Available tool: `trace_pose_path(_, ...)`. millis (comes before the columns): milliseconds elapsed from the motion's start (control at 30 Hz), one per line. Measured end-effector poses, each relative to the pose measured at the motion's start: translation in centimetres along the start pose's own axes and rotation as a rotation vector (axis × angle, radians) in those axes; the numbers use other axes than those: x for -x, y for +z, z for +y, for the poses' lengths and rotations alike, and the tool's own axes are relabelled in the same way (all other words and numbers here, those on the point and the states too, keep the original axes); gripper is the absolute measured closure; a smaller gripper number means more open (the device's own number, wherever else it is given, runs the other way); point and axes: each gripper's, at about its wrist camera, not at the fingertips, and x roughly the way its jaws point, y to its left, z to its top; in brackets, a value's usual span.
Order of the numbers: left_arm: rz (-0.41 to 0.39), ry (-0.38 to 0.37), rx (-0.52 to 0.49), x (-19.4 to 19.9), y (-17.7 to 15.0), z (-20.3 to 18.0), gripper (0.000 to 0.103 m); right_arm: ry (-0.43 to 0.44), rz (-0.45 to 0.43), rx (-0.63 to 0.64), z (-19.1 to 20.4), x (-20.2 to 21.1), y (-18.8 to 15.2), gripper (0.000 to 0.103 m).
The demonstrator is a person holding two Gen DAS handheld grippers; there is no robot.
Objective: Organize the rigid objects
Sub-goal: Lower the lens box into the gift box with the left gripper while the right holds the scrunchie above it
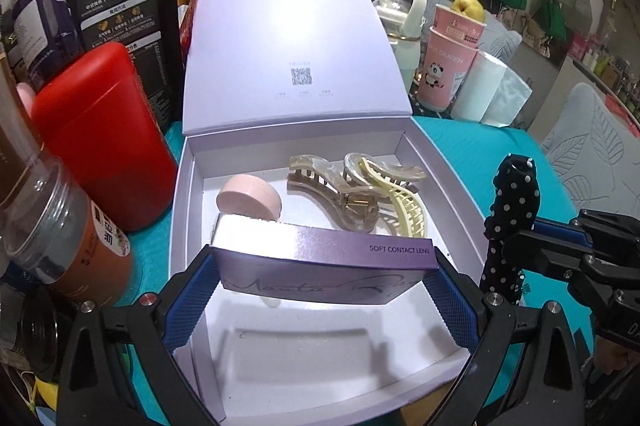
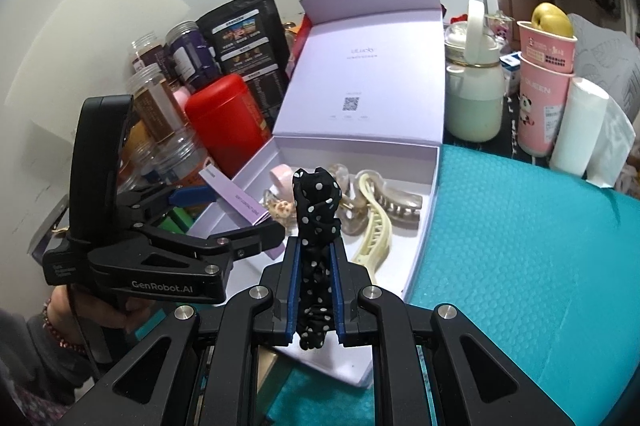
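The purple contact lens box sits crosswise between the blue pads of my left gripper, clamped at both short ends and held over the front part of the open white gift box. From my right wrist view the same purple box shows edge-on, tilted, above the gift box's left wall.

My right gripper is closed tight on a black hair tie with white polka dots, which stands up between the pads and pokes well past them. In the left view it hangs just beside the gift box's right wall.

Inside the gift box, toward the back, lie a round pink case on the left, a translucent beige claw clip in the middle, and a pale yellow claw clip lying partly over it. The lid stands open behind them.

The gift box rests on a teal mat. To its left stand a red canister and clear jars; to the back right, stacked pink paper cups with a yellow fruit on top.
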Motion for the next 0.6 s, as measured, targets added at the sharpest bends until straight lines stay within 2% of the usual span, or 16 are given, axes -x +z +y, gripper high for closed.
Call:
trace_pose_path(267, 0.055, 0.069, -0.048, -2.4, 0.0, -0.3, 0.003, -0.031, 0.042, 0.010, -0.4, -2.2, -0.3, 0.089)
trace_pose_path(367, 0.062, 0.066, -0.049, -2.8, 0.0, -0.3, 0.003, -0.012, 0.064, -0.012, -0.7, -2.9, -0.3, 0.089)
trace_pose_path(600, 0.069, 0.077, -0.064, -3.5, 0.3, -0.9, 0.003, -0.027, 0.070, -0.021, -1.1, -3.3, 0.0, 0.089)
